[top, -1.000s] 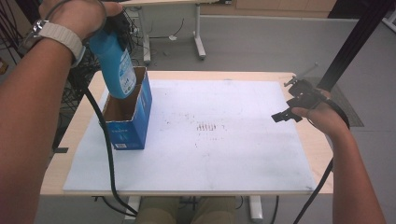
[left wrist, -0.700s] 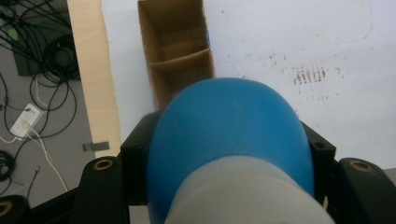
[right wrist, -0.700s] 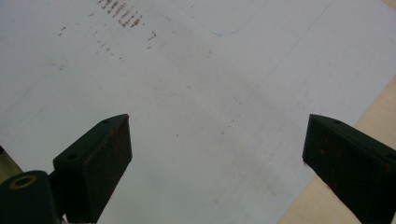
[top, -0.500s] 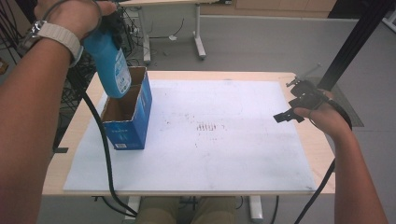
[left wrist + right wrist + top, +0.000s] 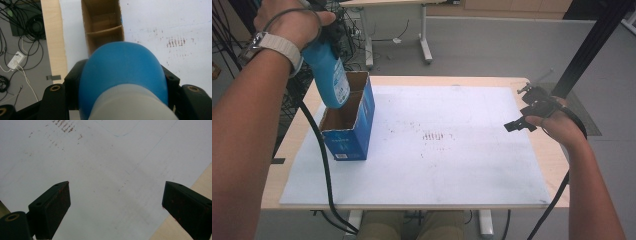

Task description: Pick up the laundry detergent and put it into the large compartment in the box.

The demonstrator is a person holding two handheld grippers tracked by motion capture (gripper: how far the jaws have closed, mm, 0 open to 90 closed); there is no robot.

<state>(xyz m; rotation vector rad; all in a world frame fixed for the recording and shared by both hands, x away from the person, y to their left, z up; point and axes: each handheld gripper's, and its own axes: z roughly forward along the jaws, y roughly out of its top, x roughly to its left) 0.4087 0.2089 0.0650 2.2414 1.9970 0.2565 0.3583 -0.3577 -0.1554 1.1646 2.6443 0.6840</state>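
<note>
A blue bottle (image 5: pixel 328 70) hangs bottom down over the open top of a blue cardboard box (image 5: pixel 349 131) at the table's left. My left gripper (image 5: pixel 324 30) is shut on the bottle's upper part. In the left gripper view the bottle's rounded base (image 5: pixel 123 70) sits between the black jaws, with the box's divided brown inside (image 5: pixel 102 27) beyond it. My right gripper (image 5: pixel 524 115) rests open at the right edge of the white board (image 5: pixel 452 150). Nothing lies between its fingertips (image 5: pixel 53 205), which stand far apart over the board.
The white board covers most of the wooden table (image 5: pixel 547 145) and has dark smudges (image 5: pixel 437 136) near its middle. A black cable (image 5: pixel 319 155) trails from the left gripper past the box. Cables (image 5: pixel 22 37) lie on the floor left of the table.
The left gripper has lifted the bottle slightly up and back over the box. The right gripper has hardly moved.
</note>
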